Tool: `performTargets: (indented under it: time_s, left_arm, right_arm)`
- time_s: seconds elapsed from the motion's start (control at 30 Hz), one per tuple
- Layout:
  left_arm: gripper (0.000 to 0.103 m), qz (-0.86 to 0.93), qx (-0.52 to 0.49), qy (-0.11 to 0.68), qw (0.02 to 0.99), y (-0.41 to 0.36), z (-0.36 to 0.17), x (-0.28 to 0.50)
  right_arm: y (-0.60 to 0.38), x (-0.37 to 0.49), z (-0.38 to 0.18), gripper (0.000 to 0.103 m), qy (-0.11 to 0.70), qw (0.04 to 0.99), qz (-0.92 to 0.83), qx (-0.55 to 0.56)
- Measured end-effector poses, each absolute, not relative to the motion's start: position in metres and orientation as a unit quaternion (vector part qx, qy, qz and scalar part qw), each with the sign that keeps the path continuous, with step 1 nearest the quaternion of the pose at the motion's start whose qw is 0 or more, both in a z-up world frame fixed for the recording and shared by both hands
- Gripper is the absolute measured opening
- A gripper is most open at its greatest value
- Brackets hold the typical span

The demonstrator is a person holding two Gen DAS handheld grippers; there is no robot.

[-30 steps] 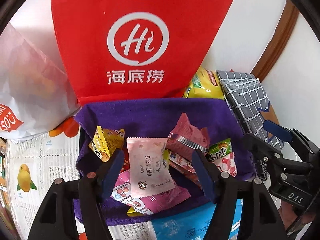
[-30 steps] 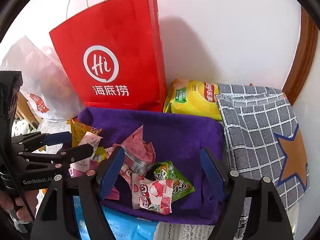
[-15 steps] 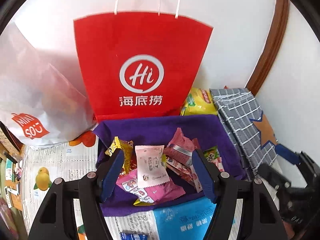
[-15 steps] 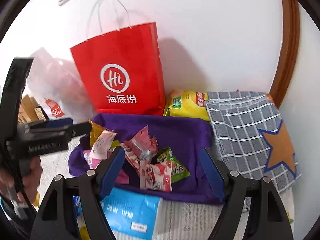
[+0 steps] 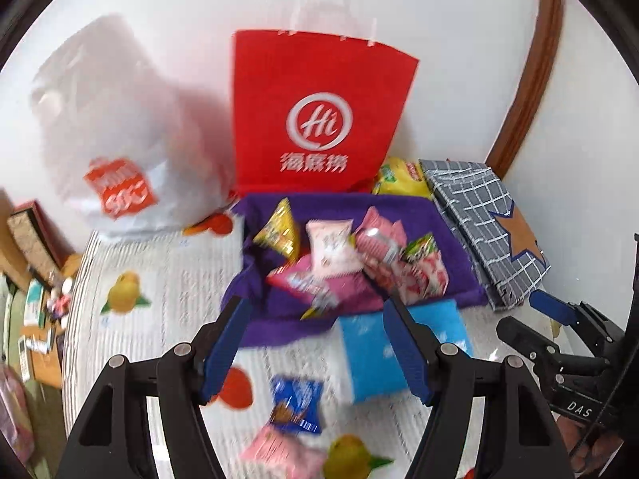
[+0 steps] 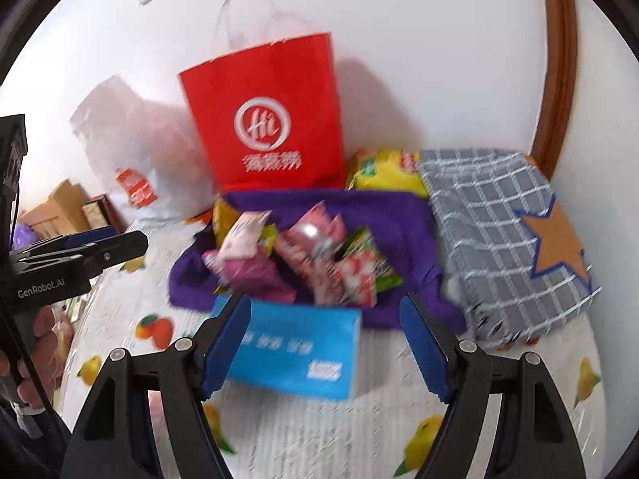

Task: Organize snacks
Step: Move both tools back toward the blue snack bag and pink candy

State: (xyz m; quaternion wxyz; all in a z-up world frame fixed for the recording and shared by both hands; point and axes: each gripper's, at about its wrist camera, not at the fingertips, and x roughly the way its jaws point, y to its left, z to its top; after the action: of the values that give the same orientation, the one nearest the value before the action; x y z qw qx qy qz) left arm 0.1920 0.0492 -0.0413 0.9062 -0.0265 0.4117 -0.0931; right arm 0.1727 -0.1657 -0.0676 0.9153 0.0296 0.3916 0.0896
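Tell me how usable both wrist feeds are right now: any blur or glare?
Left wrist view: heavy motion smear on the red bag logo and the snack pile; the left gripper itself stays crisp. Right wrist view: similar smear, blue packet text unreadable, a small glare spot on the pink wrapper. Both show fisheye bending and dark corners.

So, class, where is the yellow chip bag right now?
In both wrist views the yellow chip bag stands against the wall, between the red paper bag and the grey checked cloth, behind the purple towel.
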Motion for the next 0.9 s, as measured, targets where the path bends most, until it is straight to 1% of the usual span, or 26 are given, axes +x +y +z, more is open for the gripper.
performTargets:
  time_s: [0.13, 0.23, 0.3, 0.67, 0.9]
  left_arm:
    - [0.068, -0.08, -0.042, 0.423, 0.902, 0.075, -0.056, 0.173]
    - [0.068, -0.063, -0.05, 0.433, 0.898, 0.094, -0.069, 0.165]
    - [0.068, -0.05, -0.056, 0.44, 0.895, 0.106, -0.077, 0.162]
    - [0.068, -0.019, -0.075, 0.464, 0.883, 0.147, -0.116, 0.155]
    - [0.068, -0.01, -0.088, 0.474, 0.876, 0.171, -0.134, 0.154]
  right_arm:
    - [-0.145, 0.157, -0.079, 0.076, 0.396, 0.912, 0.107, 0.015]
    - [-0.127, 0.151, -0.092, 0.07, 0.412, 0.903, 0.119, 0.009]
    - [-0.118, 0.15, -0.1, 0.069, 0.42, 0.898, 0.129, 0.009]
    - [-0.05, 0.145, -0.142, 0.056, 0.464, 0.866, 0.188, -0.005]
    - [-0.011, 0.14, -0.16, 0.055, 0.476, 0.851, 0.223, -0.023]
